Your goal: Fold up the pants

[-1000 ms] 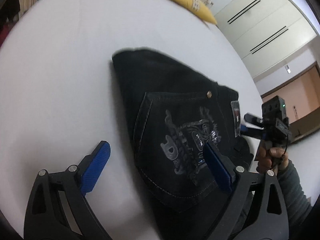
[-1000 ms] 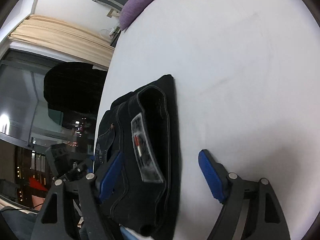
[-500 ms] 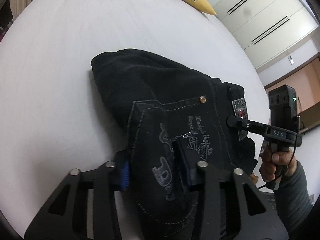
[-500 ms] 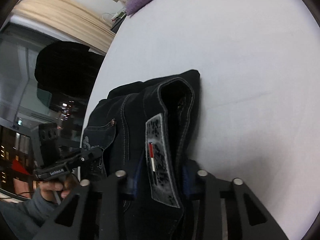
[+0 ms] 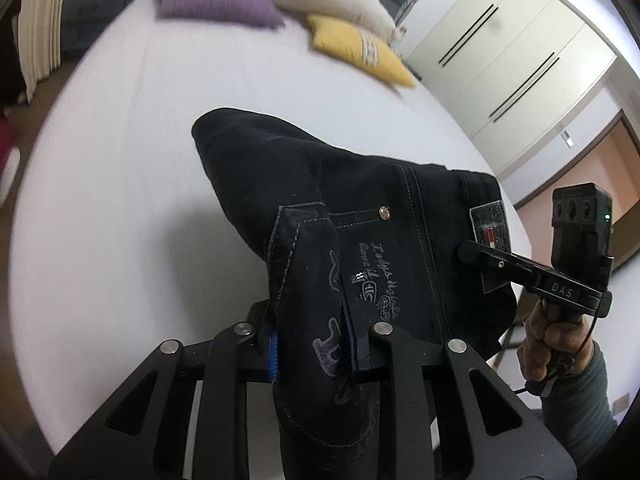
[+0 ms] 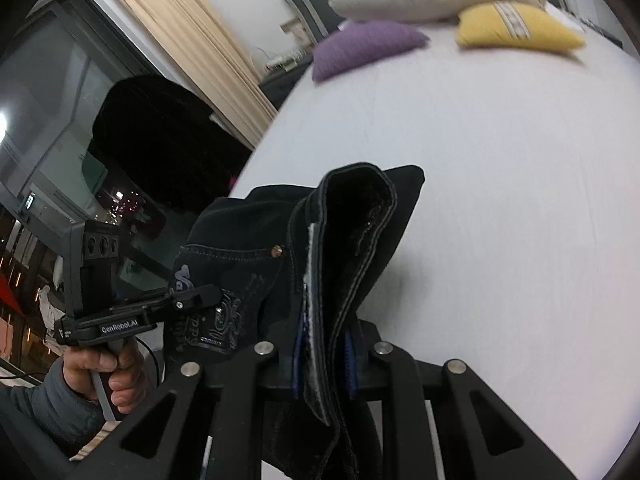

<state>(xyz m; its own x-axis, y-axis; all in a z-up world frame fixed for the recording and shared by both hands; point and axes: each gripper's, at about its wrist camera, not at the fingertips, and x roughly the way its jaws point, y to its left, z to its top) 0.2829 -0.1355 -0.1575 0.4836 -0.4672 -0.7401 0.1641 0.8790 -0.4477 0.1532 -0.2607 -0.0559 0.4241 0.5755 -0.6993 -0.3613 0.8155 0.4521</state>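
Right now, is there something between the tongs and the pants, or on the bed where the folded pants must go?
Nothing visible is between them: the left tongs and right tongs are both shut on the black pants. The white bed beyond is bare; the purple pillow and yellow pillow lie far away at its head.

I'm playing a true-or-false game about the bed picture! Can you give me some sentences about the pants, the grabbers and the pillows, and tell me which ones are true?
1. Both grabbers are pinching the black pants. True: the left gripper and right gripper are each shut on them.
2. The pants are blue. False: they are black.
3. A yellow pillow lies on the white bed. True.
4. The purple pillow lies on top of the pants. False: it lies far off, at the head of the bed.
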